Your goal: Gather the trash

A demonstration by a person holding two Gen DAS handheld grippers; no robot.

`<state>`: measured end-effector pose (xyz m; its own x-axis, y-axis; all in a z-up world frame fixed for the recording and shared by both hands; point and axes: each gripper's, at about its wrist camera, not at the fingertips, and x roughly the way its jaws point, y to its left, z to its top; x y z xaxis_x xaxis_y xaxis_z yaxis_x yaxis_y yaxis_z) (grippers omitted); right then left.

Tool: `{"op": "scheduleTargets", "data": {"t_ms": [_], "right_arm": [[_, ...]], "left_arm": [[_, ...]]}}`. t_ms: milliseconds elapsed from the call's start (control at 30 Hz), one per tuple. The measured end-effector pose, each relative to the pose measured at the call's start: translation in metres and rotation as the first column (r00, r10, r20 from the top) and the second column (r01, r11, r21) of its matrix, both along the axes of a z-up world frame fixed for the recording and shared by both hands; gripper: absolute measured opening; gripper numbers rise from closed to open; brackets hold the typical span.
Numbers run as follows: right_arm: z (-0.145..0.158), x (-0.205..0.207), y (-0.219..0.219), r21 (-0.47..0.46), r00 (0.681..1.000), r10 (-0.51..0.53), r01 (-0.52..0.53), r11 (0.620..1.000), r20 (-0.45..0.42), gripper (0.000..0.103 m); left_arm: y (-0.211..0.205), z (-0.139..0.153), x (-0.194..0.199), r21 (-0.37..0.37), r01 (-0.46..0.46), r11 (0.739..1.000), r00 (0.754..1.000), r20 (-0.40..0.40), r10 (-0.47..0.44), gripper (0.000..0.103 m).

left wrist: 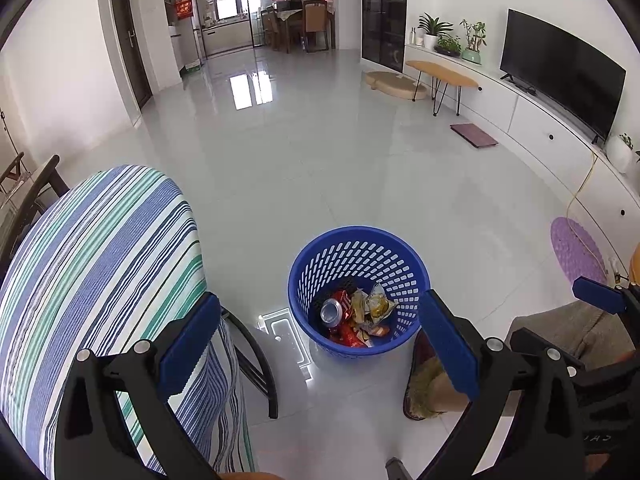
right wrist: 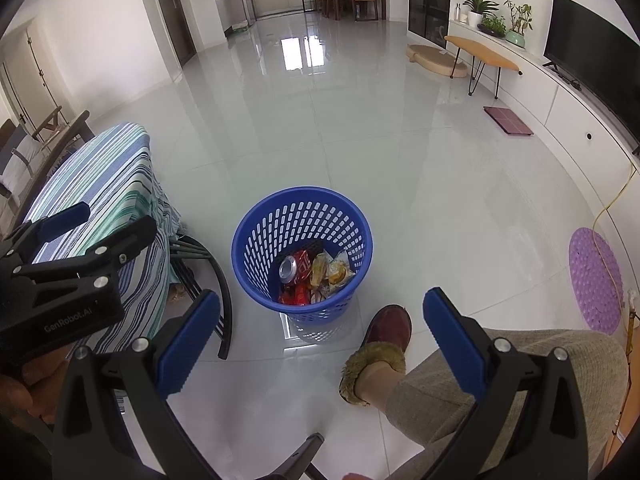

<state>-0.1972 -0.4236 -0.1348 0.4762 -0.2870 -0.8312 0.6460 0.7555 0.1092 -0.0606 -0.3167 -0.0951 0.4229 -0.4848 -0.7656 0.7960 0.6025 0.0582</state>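
Note:
A blue perforated trash basket stands on the floor; it also shows in the right wrist view. Inside lie a crushed silver-topped can, red wrappers and yellow snack wrappers; the can and wrappers show in the right wrist view too. My left gripper is open and empty, held above and just in front of the basket. My right gripper is open and empty, also above the floor in front of the basket. The left gripper shows at the left of the right wrist view.
A table with a striped blue, green and white cloth stands left of the basket, dark chair legs beside it. The person's slippered foot and leg are right of the basket. A purple mat, yellow cable, TV cabinet and small wooden table lie to the right.

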Motion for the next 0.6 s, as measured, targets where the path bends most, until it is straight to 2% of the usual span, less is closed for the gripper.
{"op": "scheduleTargets", "data": {"t_ms": [367, 433, 600], "right_arm": [[-0.0022, 0.0000, 0.0005, -0.001, 1.000, -0.008, 0.008, 1.000, -0.006, 0.098], [-0.0037, -0.0003, 0.0000, -0.002, 1.000, -0.015, 0.015, 1.000, -0.013, 0.098], [-0.0047, -0.0013, -0.0005, -0.001, 1.000, -0.025, 0.025, 1.000, -0.012, 0.098]], "left_arm": [[0.0020, 0.0011, -0.0036, 0.002, -0.007, 1.000, 1.000, 0.030, 0.007, 0.098], [0.0018, 0.0006, -0.0036, 0.006, 0.023, 1.000, 1.000, 0.007, -0.023, 0.098], [0.0018, -0.0027, -0.0022, 0.008, 0.022, 1.000, 1.000, 0.000, -0.022, 0.098]]}}
